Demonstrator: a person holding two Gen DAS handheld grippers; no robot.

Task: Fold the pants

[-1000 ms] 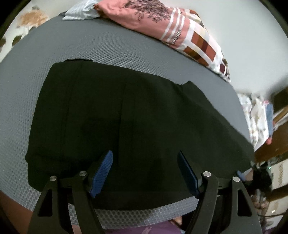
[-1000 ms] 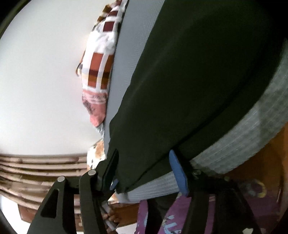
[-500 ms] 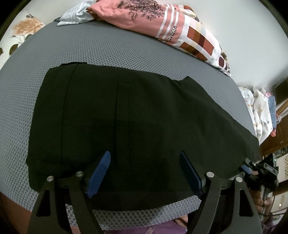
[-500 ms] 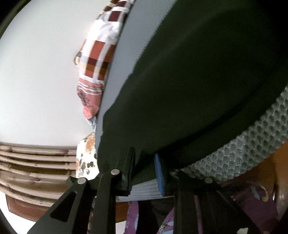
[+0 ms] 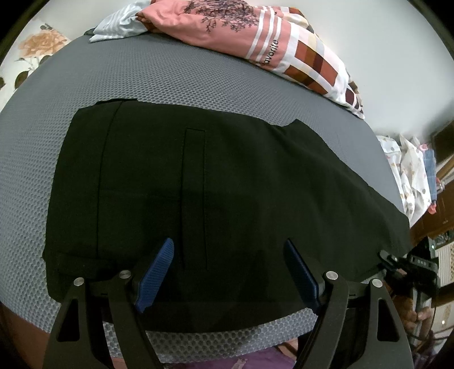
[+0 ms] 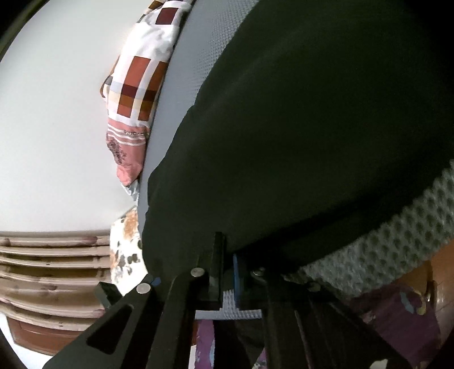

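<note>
Black pants [image 5: 215,193] lie spread flat across a grey mesh mattress [image 5: 142,76], waistband end at the left, legs running off to the right. My left gripper [image 5: 228,255] is open, its blue pads just above the near edge of the pants, holding nothing. My right gripper [image 6: 228,262] is shut on the near edge of the pants [image 6: 312,127] at their far right end; it also shows at the right edge of the left wrist view [image 5: 403,265].
A pink and checked pillow [image 5: 264,45] and a striped cloth [image 5: 119,25] lie at the far side of the mattress. Patterned laundry [image 5: 408,176] and wooden furniture stand to the right. A slatted wooden headboard [image 6: 51,272] is beside the bed.
My right gripper has closed from wide open onto the pants' edge. My left gripper has stayed open and shifted slightly over the near edge.
</note>
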